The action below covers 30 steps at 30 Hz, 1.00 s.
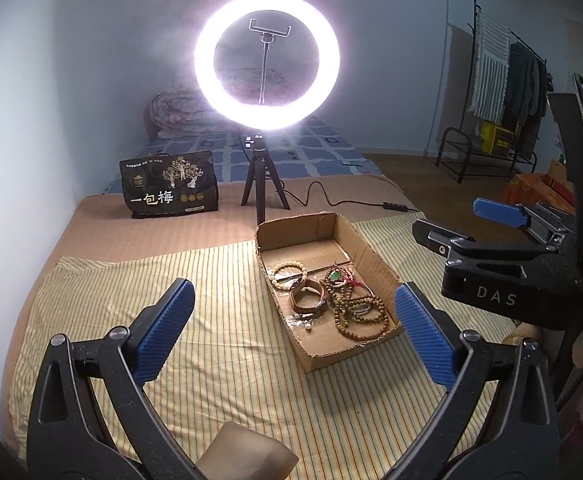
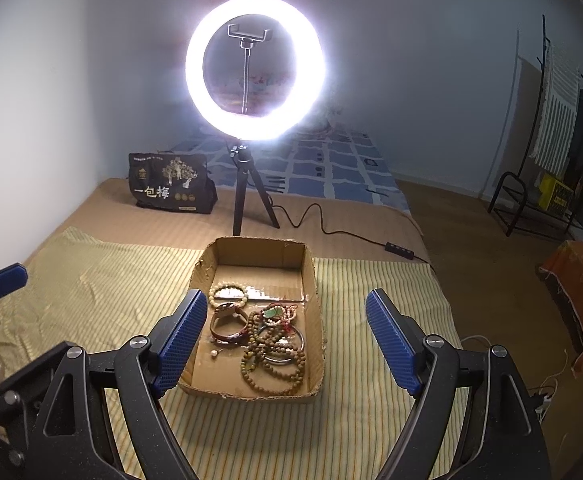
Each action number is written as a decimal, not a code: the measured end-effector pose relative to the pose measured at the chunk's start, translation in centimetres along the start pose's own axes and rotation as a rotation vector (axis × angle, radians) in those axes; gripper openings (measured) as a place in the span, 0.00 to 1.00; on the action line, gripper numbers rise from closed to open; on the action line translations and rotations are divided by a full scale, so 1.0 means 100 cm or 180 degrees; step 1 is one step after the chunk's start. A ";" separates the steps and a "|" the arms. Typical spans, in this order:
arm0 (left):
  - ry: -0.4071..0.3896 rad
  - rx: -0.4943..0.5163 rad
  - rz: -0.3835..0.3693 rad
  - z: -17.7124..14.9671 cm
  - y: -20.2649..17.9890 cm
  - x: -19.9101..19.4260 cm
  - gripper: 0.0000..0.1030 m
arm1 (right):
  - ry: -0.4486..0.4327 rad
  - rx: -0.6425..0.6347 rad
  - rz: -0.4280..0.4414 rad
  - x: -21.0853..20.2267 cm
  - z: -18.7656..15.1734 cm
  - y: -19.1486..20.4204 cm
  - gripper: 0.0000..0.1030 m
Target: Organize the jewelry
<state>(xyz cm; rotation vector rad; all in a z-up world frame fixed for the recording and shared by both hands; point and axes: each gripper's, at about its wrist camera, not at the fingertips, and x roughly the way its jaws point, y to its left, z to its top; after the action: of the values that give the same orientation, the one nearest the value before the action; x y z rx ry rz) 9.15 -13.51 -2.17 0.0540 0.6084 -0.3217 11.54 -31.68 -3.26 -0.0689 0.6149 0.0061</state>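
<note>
An open cardboard box lies on the striped cloth. Inside it are a pale bead bracelet, a brown strap watch, a green pendant and tangled wooden bead strands. My left gripper is open, hovering before the box's near left side with nothing between its fingers. My right gripper is open too, straddling the box's near end from above, and empty. In the left wrist view the right gripper shows to the right of the box.
A lit ring light on a small tripod stands just behind the box. Its cable and switch trail to the right. A black snack bag sits at the back left. A clothes rack stands far right.
</note>
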 end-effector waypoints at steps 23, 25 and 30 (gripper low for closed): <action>0.0082 -0.0022 0.0114 -0.001 0.004 0.000 1.00 | 0.0016 -0.0040 -0.0007 -0.002 0.001 0.000 0.80; 0.0088 -0.0027 0.0112 -0.001 0.004 0.000 1.00 | 0.0022 -0.0041 -0.0007 -0.003 0.001 0.001 0.80; 0.0109 -0.0043 0.0150 -0.002 0.005 0.000 1.00 | 0.0044 -0.0059 -0.0001 -0.002 0.000 0.001 0.80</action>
<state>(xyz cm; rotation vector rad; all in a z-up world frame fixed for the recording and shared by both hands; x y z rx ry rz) 9.21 -13.01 -2.35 0.0608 0.6424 -0.2714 11.38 -31.57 -3.16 -0.0871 0.6288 0.0108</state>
